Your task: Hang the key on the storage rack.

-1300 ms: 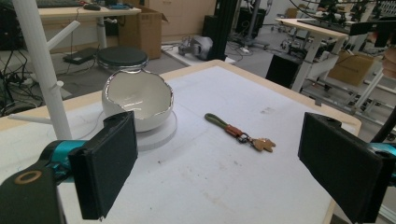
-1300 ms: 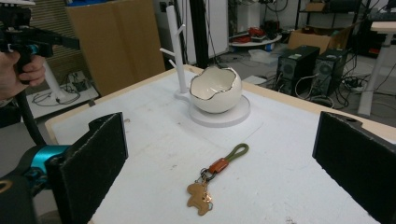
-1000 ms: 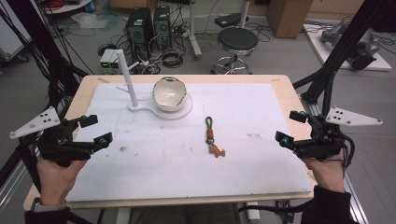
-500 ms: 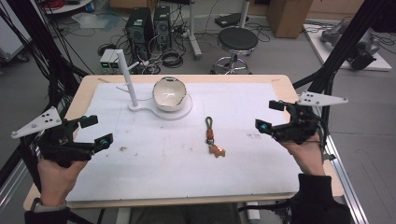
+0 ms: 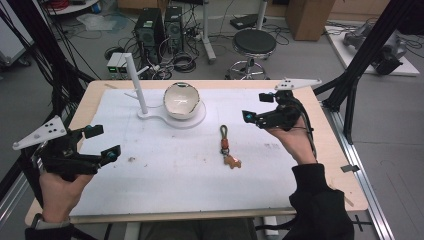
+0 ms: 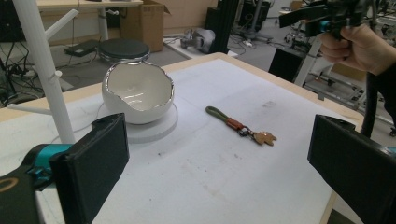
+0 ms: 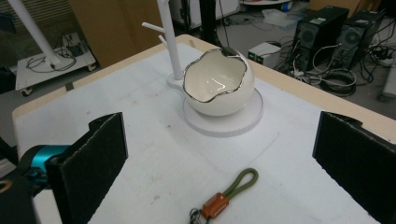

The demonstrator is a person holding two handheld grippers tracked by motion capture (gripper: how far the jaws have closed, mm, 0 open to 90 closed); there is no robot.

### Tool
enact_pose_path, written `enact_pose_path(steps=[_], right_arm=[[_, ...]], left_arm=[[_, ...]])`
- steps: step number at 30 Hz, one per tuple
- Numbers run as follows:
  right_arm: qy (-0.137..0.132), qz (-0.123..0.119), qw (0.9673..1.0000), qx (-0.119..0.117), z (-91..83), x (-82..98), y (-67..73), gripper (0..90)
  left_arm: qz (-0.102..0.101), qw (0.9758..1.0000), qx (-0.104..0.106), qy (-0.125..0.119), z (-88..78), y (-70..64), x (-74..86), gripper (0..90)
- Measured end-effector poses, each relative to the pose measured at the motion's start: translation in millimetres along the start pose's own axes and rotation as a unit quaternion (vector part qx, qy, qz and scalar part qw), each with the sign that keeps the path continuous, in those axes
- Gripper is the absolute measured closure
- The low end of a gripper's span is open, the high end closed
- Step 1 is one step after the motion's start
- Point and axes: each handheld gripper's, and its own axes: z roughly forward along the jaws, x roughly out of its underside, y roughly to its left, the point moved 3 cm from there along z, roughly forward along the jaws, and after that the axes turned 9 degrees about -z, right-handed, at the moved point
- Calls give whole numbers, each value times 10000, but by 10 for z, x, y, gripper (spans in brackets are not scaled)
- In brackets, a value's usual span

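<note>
Your worktop carries a white mat, and at its far side a white stand with a round base holds an egg-shaped white bowl with a jagged silver rim. Near the mat's middle lies a keychain: an olive loop toward the bowl, an orange tab, then a small tan charm toward you. It rests flat, touched by nothing.

Your left gripper sits low over the near left part of the mat, well apart from the keychain. Its fingers are spread wide and hold nothing.

Your right gripper is raised over the far right part of the mat, right of the bowl and beyond the keychain. Its fingers are also spread wide, empty, with the bowl and the keychain's loop seen between them.
</note>
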Motion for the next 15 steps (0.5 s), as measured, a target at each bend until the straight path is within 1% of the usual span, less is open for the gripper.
enact_pose_path(steps=[2, 3, 4, 5, 6, 7, 9, 13, 15], right_arm=[[12, 7, 10000, -7, 103, -36, -14, 22], [8, 26, 10000, -30, 194, -67, -35, 22], [8, 26, 10000, -30, 194, -67, -35, 22], [-4, 18, 10000, -41, 230, -75, -48, 22], [-7, 59, 9999, -95, 283, -83, -67, 22], [63, 140, 9998, -91, 369, -77, -97, 22], [86, 158, 9998, -86, 401, -69, -111, 22], [283, 187, 9994, -19, 556, -15, -182, 22], [292, 205, 9994, 4, 604, 0, -209, 22]], left_arm=[[-9, 10000, -3, 17, -14, 7, 8, 58], [-8, 10000, -14, 29, -18, 11, 13, 58], [-28, 10000, -19, 28, -19, 11, 18, 58], [-35, 10000, -1, 34, -23, 12, 25, 58], [-30, 10000, 1, 50, -27, 14, 31, 58], [-38, 10000, -4, 61, -30, 17, 38, 58], [-51, 9999, 3, 90, -36, 14, 47, 58], [-40, 9999, 7, 95, -44, 2, 60, 58], [-45, 9999, 8, 112, -41, 2, 63, 58]])
